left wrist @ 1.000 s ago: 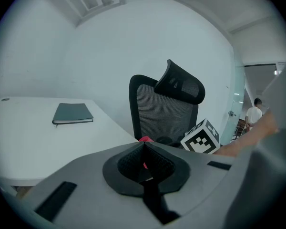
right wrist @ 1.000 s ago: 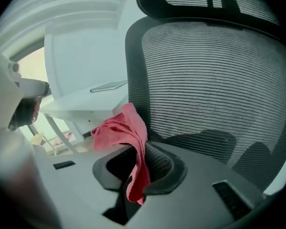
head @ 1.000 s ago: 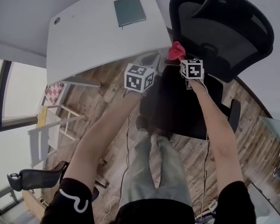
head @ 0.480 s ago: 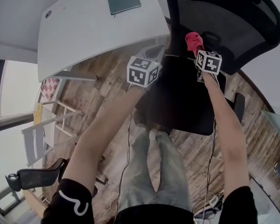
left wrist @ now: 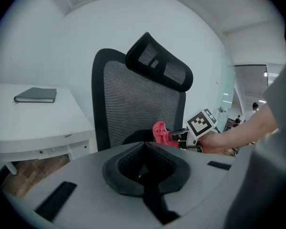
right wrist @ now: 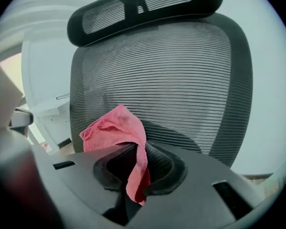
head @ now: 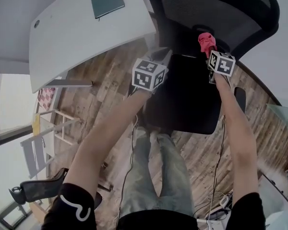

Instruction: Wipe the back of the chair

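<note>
My right gripper (right wrist: pixel 133 168) has its jaws closed on a pink cloth (right wrist: pixel 115 128). One fold is pinched between them and trails down into the dark recess, and the rest bunches up above in a soft, nubbly wad. The cloth sits low in front of the chair back (right wrist: pixel 181 80), a curved panel of fine grey ribbed mesh in a black frame. I can't settle whether fabric meets mesh. Above it is the headrest (right wrist: pixel 143 6), a black padded bar with mesh windows.

My left gripper (left wrist: pixel 143 168) hangs off to the side with its jaws drawn together on nothing. It faces the same chair back from an angle, above the black seat (head: pixel 187 99).

The white desk (head: pixel 77 37) is smooth with rounded corners. A dark, flat notebook (head: pixel 107 0) lies toward the desk's end nearest the chair. Below is plank wooden floor (head: pixel 105 85).
</note>
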A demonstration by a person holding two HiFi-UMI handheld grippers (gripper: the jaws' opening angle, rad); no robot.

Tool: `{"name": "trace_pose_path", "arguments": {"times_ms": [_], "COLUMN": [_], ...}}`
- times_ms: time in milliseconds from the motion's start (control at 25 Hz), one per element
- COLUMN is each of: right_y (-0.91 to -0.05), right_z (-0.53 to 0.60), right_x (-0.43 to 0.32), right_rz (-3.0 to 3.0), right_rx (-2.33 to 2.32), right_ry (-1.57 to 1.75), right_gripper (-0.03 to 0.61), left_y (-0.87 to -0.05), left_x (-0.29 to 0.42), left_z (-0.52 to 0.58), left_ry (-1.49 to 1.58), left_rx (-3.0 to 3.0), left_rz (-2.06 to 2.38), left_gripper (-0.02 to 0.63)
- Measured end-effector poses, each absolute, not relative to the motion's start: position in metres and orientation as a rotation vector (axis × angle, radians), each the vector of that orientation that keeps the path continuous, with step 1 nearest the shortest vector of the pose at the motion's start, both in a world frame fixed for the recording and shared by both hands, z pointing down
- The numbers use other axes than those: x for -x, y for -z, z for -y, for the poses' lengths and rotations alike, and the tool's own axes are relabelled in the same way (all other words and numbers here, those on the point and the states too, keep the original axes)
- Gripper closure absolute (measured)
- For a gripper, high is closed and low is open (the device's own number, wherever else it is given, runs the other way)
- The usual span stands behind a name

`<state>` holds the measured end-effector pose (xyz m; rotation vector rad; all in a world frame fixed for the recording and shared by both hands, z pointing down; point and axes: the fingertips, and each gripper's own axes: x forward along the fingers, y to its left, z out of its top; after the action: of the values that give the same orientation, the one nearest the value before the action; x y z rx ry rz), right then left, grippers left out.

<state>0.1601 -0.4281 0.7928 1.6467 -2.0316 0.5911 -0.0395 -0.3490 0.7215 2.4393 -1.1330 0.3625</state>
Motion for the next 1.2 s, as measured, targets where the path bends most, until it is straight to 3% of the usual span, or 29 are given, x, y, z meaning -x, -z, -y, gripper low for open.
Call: {"name": "trace_pose_path", "arguments": {"times_ms": [640, 1200], "right_y": [-0.784, -0.784], "right_z": [0.404, 0.379], "right_x": [-0.289, -0.346], "right_rz": [1.872, 1.817], "right_rx": [-1.823, -1.863], "right_ry": [-0.595, -0.577], "right_gripper": [0.512, 0.514], "left_y": [-0.72, -0.725], "left_x": [-0.029, -0.026], "left_z": [0.345, 0.333], "left_ry": [-0.388, -0.378], "left_rx": [-2.492, -2.49], "left_rz": [1.035, 1.063], "left_gripper": [0.589, 0.589]}}
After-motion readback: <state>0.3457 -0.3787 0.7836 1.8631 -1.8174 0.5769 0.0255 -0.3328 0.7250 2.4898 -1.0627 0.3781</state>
